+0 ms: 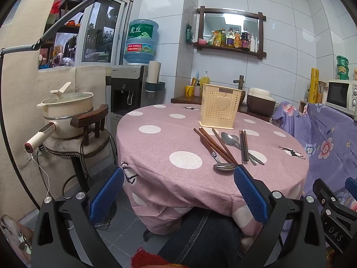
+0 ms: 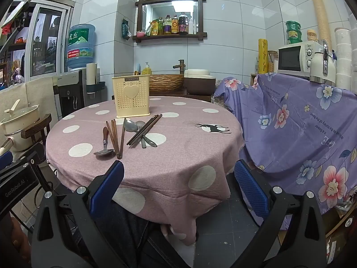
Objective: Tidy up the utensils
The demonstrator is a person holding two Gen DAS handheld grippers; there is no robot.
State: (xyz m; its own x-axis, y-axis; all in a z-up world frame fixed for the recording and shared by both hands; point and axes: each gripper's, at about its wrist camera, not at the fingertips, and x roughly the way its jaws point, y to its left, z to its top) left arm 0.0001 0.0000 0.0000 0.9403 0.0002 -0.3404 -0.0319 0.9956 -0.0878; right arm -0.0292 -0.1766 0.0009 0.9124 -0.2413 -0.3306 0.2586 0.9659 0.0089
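A cream perforated utensil holder (image 1: 219,109) (image 2: 131,97) with a heart on its front stands upright on the round table, far side. In front of it lie loose utensils: brown wooden chopsticks (image 1: 217,146) (image 2: 115,137), a wooden-handled spoon (image 1: 210,150) (image 2: 104,144), steel spoons (image 1: 229,139) (image 2: 131,126) and a darker chopstick bundle (image 1: 243,145) (image 2: 145,131). My left gripper (image 1: 178,174) hangs wide open at the table's near edge, nothing between its blue pads. My right gripper (image 2: 178,167) is likewise open and empty, short of the utensils.
The table wears a pink tablecloth (image 1: 169,143) (image 2: 178,151) with white dots. A cream pot (image 1: 67,111) sits on a stool at left, beside a water dispenser (image 1: 128,89). A purple floral cloth (image 2: 301,120) covers furniture at right, with a microwave (image 2: 294,59) on it. A person's jeans-clad leg shows below.
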